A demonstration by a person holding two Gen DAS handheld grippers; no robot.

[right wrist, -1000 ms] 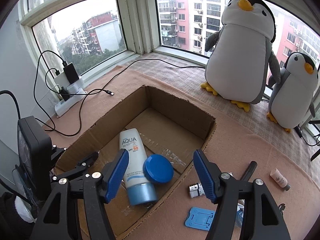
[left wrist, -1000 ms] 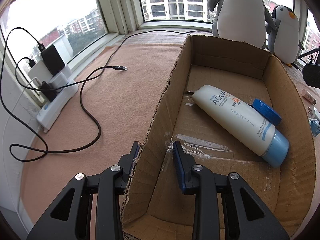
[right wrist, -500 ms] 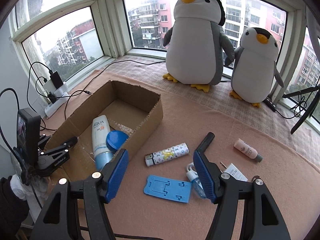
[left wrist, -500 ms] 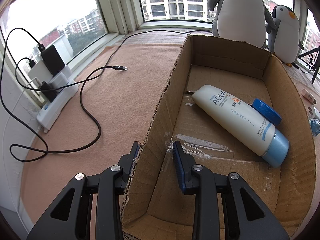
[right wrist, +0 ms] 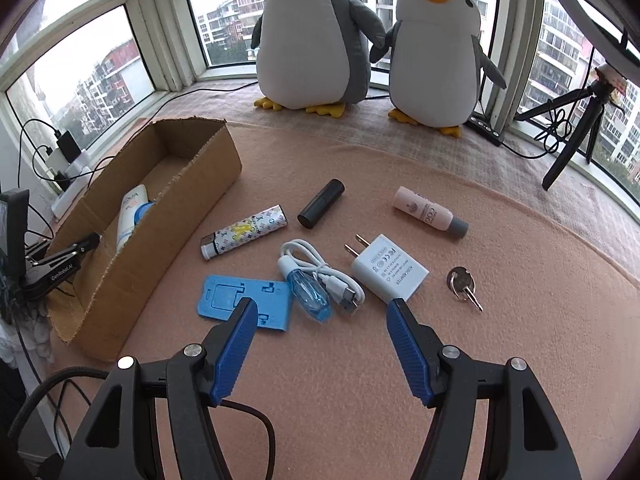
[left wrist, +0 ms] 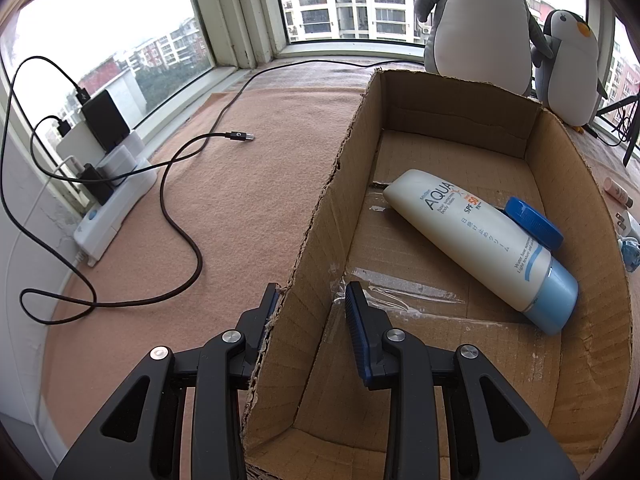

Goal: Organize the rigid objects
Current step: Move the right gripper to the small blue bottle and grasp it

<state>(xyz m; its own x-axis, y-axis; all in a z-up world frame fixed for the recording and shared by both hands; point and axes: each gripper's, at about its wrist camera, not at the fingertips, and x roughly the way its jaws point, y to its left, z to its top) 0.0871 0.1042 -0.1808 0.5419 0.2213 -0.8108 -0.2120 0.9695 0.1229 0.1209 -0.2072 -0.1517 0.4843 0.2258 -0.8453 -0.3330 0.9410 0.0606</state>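
An open cardboard box [left wrist: 400, 128] [right wrist: 188, 184] holds a white sunscreen tube [left wrist: 476, 244] and a blue round lid [left wrist: 534, 222]. My left gripper [left wrist: 314, 300] straddles the box's left wall, fingers closed onto it. My right gripper [right wrist: 320, 316] is open and empty above the mat, just short of loose items: a blue phone stand [right wrist: 244, 300], a small blue spray bottle [right wrist: 310, 294], a white cable [right wrist: 324, 270], a white charger [right wrist: 390, 270], a patterned tube [right wrist: 244, 236], a black tube [right wrist: 321, 203], a pink tube [right wrist: 428, 212] and a key [right wrist: 464, 284].
Two plush penguins [right wrist: 316, 36] [right wrist: 436, 56] stand at the window. A black tripod [right wrist: 576, 128] is at the right. A power strip [left wrist: 108, 200] with chargers and a loose black cable [left wrist: 180, 220] lie left of the box on the pink mat [right wrist: 360, 380].
My right gripper has swung right, away from over the box, to face the loose items on the mat. The left gripper and the box have not moved.
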